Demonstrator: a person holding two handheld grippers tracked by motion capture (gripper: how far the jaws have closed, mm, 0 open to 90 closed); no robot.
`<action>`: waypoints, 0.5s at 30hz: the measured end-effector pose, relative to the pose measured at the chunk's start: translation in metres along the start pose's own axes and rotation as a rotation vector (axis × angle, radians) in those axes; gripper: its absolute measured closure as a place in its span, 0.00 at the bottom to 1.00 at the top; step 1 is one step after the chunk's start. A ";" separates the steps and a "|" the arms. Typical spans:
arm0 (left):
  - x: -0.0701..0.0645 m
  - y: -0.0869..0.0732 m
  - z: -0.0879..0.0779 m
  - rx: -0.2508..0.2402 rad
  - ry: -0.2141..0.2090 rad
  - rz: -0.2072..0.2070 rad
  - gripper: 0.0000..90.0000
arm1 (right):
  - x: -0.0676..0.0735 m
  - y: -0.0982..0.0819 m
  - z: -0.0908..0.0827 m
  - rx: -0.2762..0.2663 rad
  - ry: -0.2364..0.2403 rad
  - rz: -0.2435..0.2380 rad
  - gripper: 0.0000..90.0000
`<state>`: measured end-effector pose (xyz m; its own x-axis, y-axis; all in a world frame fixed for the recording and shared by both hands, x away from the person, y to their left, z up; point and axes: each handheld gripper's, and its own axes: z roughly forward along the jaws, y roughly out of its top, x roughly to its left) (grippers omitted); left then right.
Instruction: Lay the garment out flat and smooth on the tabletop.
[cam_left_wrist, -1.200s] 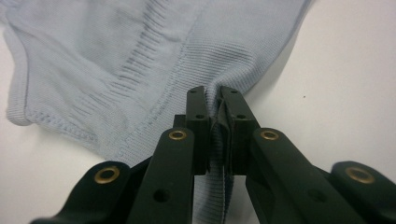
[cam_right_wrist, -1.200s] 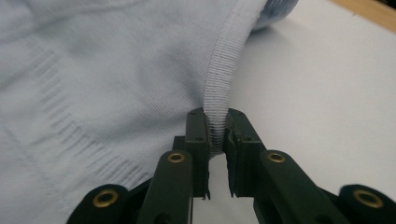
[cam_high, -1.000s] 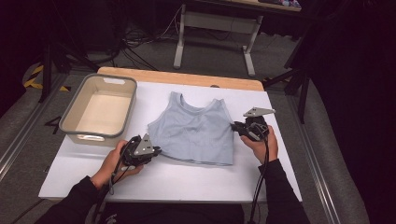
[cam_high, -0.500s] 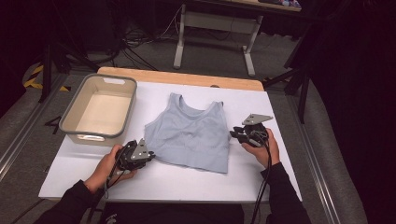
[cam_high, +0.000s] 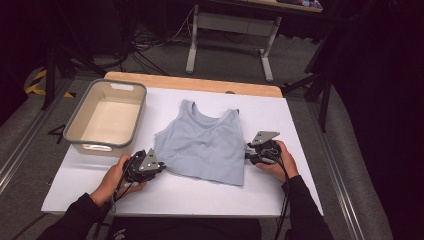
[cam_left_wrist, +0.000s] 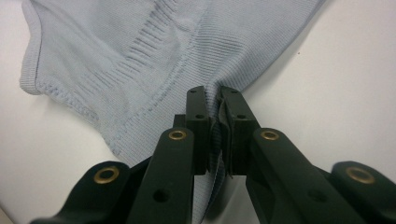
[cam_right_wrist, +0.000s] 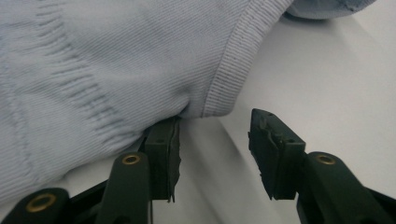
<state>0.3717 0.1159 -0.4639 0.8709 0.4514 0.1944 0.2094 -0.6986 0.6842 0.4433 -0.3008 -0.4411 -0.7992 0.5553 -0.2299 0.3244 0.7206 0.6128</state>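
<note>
Your left gripper (cam_left_wrist: 212, 100) is clamped tight on a pinch of the light blue top (cam_high: 205, 145), which is lying flat mid-table. Your right gripper (cam_right_wrist: 215, 140) has just been opening, nothing between its jaws, one tip brushing the hem.

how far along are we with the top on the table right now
Early on. Done: the light blue top lies spread flat on the white table. In hand: the left claw is shut on a pinch of its fabric, while the right claw has just been opening, its pads off the cloth at the hem. Left: any folding or moving; the bin holds nothing.
</note>
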 end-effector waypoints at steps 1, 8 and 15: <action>0.000 0.000 0.000 0.005 -0.001 -0.009 0.93 | 0.000 0.001 0.001 -0.005 0.003 -0.014 0.61; 0.000 0.000 0.000 0.000 0.001 0.000 0.93 | 0.005 0.002 -0.003 -0.042 0.005 -0.084 0.88; -0.001 0.000 0.000 -0.003 0.002 -0.004 0.93 | -0.001 -0.004 -0.022 -0.084 -0.017 -0.067 1.00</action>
<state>0.3712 0.1156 -0.4644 0.8689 0.4556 0.1933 0.2117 -0.6952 0.6869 0.4316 -0.3134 -0.4270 -0.8087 0.5143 -0.2854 0.2260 0.7197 0.6565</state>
